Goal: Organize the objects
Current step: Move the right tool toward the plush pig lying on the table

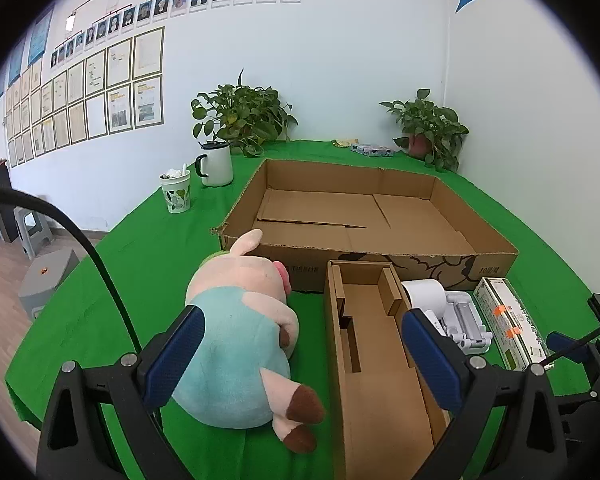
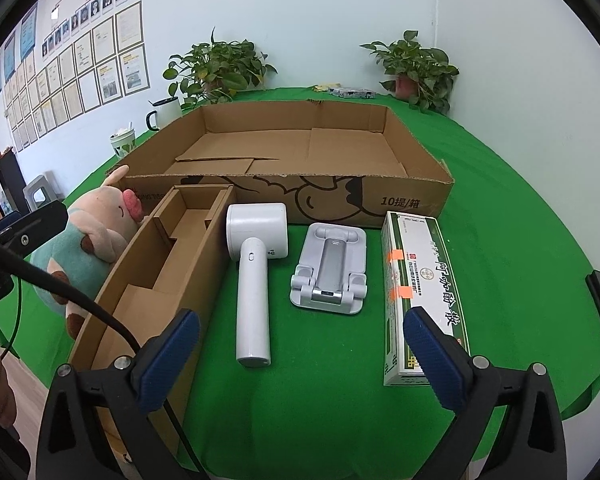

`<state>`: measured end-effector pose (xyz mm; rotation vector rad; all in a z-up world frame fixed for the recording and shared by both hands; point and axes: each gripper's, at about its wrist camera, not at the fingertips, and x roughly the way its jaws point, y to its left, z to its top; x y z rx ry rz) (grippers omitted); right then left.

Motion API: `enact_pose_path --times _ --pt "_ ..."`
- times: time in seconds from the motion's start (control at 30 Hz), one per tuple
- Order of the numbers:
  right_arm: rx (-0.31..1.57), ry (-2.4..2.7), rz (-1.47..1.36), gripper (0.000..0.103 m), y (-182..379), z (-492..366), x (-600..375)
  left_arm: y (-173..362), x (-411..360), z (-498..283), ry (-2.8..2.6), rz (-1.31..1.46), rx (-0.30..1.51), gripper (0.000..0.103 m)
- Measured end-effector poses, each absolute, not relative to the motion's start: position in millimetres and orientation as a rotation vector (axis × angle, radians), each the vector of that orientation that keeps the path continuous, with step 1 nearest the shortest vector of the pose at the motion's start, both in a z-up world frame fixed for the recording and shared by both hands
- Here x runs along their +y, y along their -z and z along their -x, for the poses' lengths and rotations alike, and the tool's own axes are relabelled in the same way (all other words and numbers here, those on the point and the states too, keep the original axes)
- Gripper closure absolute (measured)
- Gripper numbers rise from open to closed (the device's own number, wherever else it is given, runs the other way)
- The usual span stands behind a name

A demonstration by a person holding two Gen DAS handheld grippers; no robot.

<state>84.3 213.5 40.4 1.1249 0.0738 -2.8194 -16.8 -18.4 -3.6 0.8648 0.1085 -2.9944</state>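
A large shallow cardboard box (image 1: 380, 254) (image 2: 416, 200) lies open on the green table. In front of it sit a plush pig (image 1: 236, 332) (image 2: 96, 232), a narrow cardboard insert tray (image 1: 372, 360) (image 2: 156, 264), a white handheld device (image 2: 254, 272) (image 1: 424, 294), a white folding stand (image 2: 330, 272) (image 1: 464, 320) and a long white-green carton (image 2: 420, 280) (image 1: 508, 320). My left gripper (image 1: 302, 354) is open, its pads flanking the pig and the tray from above. My right gripper (image 2: 302, 354) is open over bare cloth near the device's handle.
A white mug (image 1: 216, 164) (image 2: 166, 112) and a patterned paper cup (image 1: 177, 192) (image 2: 122, 142) stand left of the box. Two potted plants (image 1: 244, 116) (image 1: 428, 128) and a small packet (image 1: 372, 150) sit along the far wall. Grey stools (image 1: 46, 276) stand beyond the table's left edge.
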Motion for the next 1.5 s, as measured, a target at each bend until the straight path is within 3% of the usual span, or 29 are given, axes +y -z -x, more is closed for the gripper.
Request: enact_pose_path --times 0.6,0.9,1.13,1.3,1.5 --pt "0.071 2.815 -1.146 0.001 -39 -79 209 4 -21 15 3.026 -0.87 0.125 0.004" --pt "0.183 2.807 -1.104 0.001 -65 -91 189 -10 -52 -3 3.001 -0.8 0.232 0.004" --pt "0.343 2.657 -0.977 0.001 -97 -113 120 -23 -112 -35 2.855 -0.725 0.331 0.004" --pt "0.32 2.454 -0.864 0.001 -123 -138 78 -25 -140 -45 2.787 -0.734 0.411 0.004" --pt "0.21 2.449 -0.953 0.001 -112 -125 88 -16 -121 -15 2.872 -0.851 0.345 0.004"
